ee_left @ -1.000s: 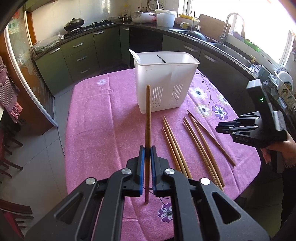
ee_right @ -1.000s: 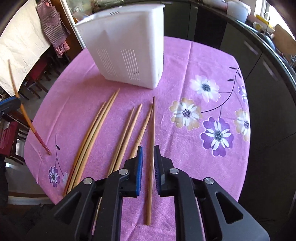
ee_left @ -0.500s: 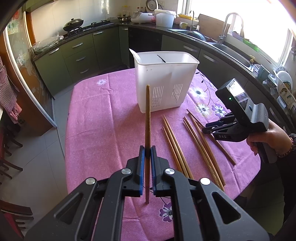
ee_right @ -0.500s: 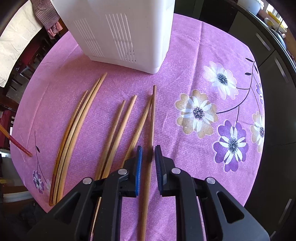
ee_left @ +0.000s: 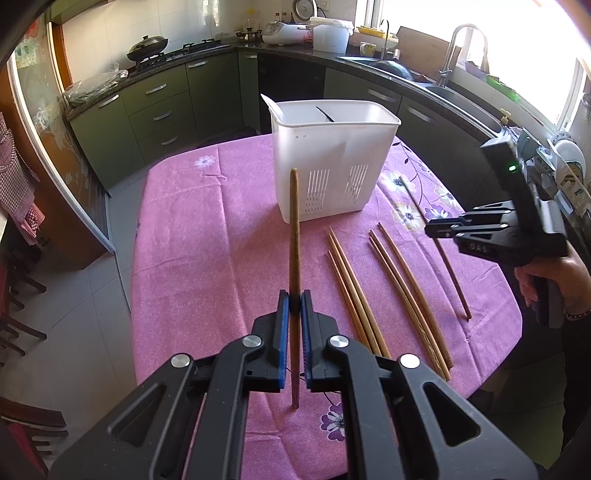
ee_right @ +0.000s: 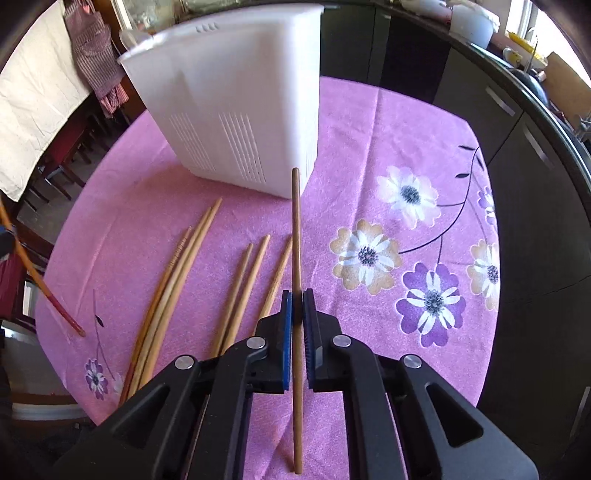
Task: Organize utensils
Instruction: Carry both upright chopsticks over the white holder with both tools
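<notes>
Two hand-held grippers each hold one chopstick. The left hand-held gripper (ee_left: 291,308) is clamped on a dark brown wooden chopstick (ee_left: 294,236), which stands nearly upright between the blue pads. The right hand-held gripper (ee_right: 297,306) is clamped the same way on a thinner brown wooden chopstick (ee_right: 296,229), lifted clear of the cloth.

Neither stick has reached the white plastic slotted utensil holder (ee_left: 332,166), which stands toward the far edge of the table, well apart from both grippers. Inside it a white spoon-like handle (ee_left: 271,105) and a dark utensil tip (ee_left: 327,114) show above the rim, so I judge the task begun but mostly unfinished. Six or so loose light wooden chopsticks (ee_left: 369,295) lie side by side on the cloth between the holder and the near right corner, another of them (ee_left: 456,284) closest to the right edge. By my reckoning, both held sticks must go into the holder, then the loose ones follow.

All of this rests on a table covered by a pink flowered tablecloth (ee_left: 203,240). Around it runs a kitchen with dark green cabinets (ee_left: 159,99), a wok on the stove (ee_left: 147,44), a rice cooker (ee_left: 282,31), a sink with a steel faucet (ee_left: 458,40) and a bright window. A checked apron (ee_right: 96,40) hangs beyond the far side.
</notes>
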The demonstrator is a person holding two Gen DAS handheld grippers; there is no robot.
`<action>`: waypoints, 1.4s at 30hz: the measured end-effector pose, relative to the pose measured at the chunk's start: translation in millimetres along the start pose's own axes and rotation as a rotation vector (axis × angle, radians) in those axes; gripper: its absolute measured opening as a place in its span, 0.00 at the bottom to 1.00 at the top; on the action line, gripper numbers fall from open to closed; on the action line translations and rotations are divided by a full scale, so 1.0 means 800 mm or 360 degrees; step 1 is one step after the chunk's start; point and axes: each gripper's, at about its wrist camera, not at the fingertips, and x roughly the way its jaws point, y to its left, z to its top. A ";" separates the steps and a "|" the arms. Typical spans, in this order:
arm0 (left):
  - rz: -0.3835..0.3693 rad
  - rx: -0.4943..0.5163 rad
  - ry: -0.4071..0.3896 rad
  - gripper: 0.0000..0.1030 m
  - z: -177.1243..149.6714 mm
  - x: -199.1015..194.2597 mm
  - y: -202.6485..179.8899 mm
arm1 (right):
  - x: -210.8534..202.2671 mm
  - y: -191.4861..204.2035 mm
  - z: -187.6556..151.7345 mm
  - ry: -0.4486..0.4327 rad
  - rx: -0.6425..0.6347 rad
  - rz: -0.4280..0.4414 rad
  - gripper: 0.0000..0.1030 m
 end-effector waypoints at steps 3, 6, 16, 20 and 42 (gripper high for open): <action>0.0002 0.0003 -0.0001 0.06 -0.001 0.000 -0.001 | -0.046 -0.003 -0.006 -0.0152 0.0030 0.0035 0.07; 0.0005 0.0004 -0.0003 0.06 -0.001 -0.002 -0.002 | -0.082 -0.005 -0.019 -0.0260 0.0038 0.0046 0.07; 0.0027 0.0009 -0.0013 0.06 -0.004 -0.008 -0.002 | -0.127 -0.015 -0.062 -0.0365 0.0069 0.0050 0.07; 0.0031 0.0009 -0.0017 0.06 -0.004 -0.011 -0.003 | -0.130 -0.020 -0.068 -0.0373 0.0087 0.0050 0.07; 0.0031 0.0047 -0.0068 0.06 0.013 -0.030 -0.013 | -0.149 -0.011 -0.054 -0.0427 0.0048 0.0098 0.07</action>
